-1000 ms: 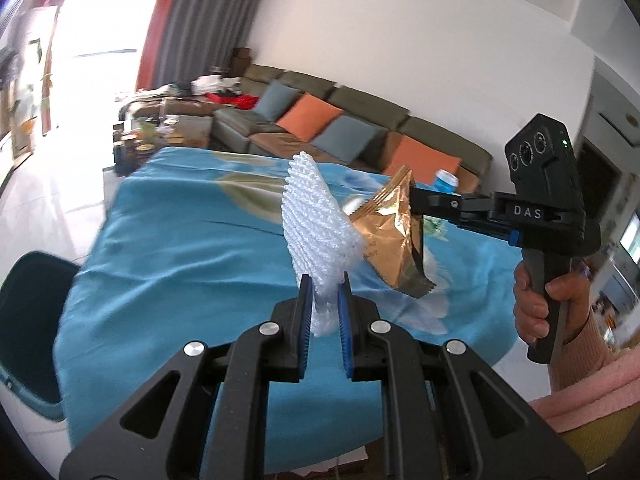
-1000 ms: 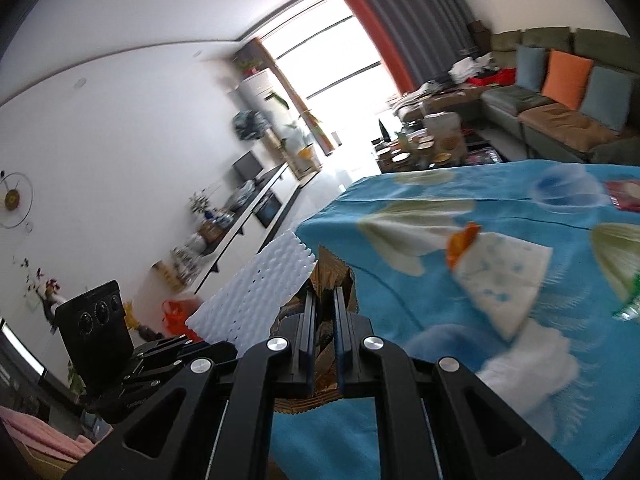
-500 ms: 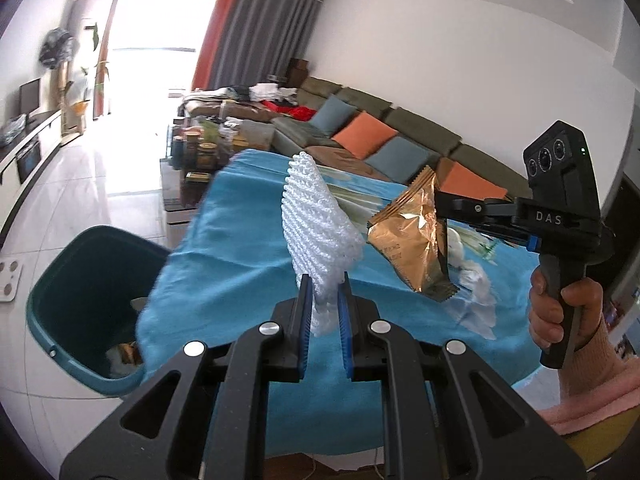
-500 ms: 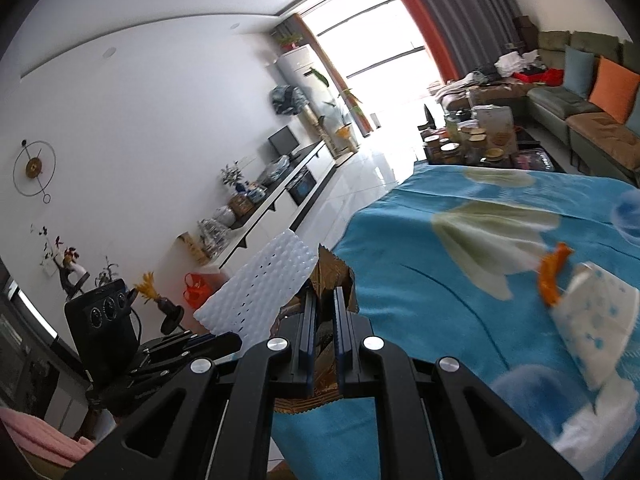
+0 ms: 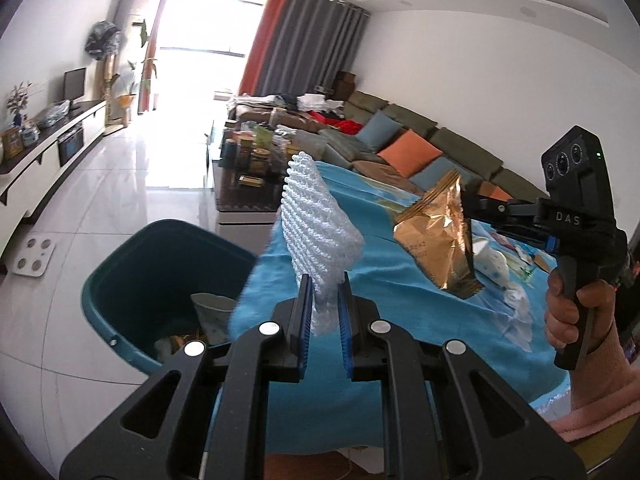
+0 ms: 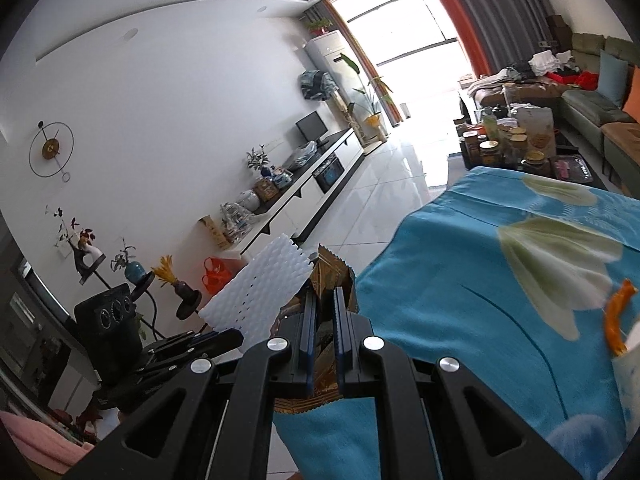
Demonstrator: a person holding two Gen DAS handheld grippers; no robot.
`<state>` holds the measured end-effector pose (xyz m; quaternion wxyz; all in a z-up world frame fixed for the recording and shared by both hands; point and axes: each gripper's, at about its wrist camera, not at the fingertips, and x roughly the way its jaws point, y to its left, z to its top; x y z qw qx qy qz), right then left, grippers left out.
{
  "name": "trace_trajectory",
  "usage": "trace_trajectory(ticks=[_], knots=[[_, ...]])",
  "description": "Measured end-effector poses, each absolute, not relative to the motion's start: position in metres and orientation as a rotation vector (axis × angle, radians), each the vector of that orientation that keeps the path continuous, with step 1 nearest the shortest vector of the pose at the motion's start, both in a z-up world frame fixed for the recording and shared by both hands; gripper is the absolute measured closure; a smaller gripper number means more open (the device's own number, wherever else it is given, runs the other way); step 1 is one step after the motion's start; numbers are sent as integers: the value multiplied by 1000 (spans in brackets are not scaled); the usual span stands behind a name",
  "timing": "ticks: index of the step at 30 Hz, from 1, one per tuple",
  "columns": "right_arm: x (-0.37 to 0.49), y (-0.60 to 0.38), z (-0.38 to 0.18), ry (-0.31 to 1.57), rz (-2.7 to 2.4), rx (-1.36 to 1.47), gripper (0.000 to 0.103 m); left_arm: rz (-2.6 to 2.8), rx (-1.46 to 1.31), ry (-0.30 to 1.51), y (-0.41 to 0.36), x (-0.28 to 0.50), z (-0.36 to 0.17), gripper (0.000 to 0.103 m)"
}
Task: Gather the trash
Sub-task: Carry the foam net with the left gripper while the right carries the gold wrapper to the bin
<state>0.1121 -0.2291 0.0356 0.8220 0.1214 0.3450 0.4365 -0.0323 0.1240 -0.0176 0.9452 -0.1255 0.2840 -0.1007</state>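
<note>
My left gripper (image 5: 325,280) is shut on a piece of white foam netting (image 5: 316,224), held upright over the table's left edge. The netting also shows in the right wrist view (image 6: 260,292). My right gripper (image 6: 323,294) is shut on a golden-brown snack wrapper (image 6: 332,276), held in the air to the right of the netting. The wrapper (image 5: 440,240) and the right gripper (image 5: 466,204) also show in the left wrist view. A teal trash bin (image 5: 120,276) with some trash inside stands on the floor, below and left of the netting.
The table has a blue flowered cloth (image 5: 392,280) with crumpled tissues (image 5: 516,308) and other scraps (image 6: 616,320) on it. A coffee table with jars (image 5: 248,160), a sofa (image 5: 404,136), a TV bench (image 6: 304,192) and a white scale (image 5: 34,256) stand around on the tiled floor.
Both grippers have swung left with their trash, off the table's middle toward its left edge. The teal bin has come into full view below the netting.
</note>
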Motion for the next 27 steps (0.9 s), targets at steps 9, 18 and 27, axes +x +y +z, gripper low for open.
trace_trajectory(ticks=[9, 18, 27], knots=[[117, -193, 38, 754, 987, 226, 96, -120, -282, 590, 153, -32, -25, 90], [125, -157, 40, 768, 1044, 200, 96, -66, -302, 608, 173, -33, -33, 90], [135, -135, 34, 790, 1070, 209, 96, -34, -321, 631, 183, -28, -42, 90]])
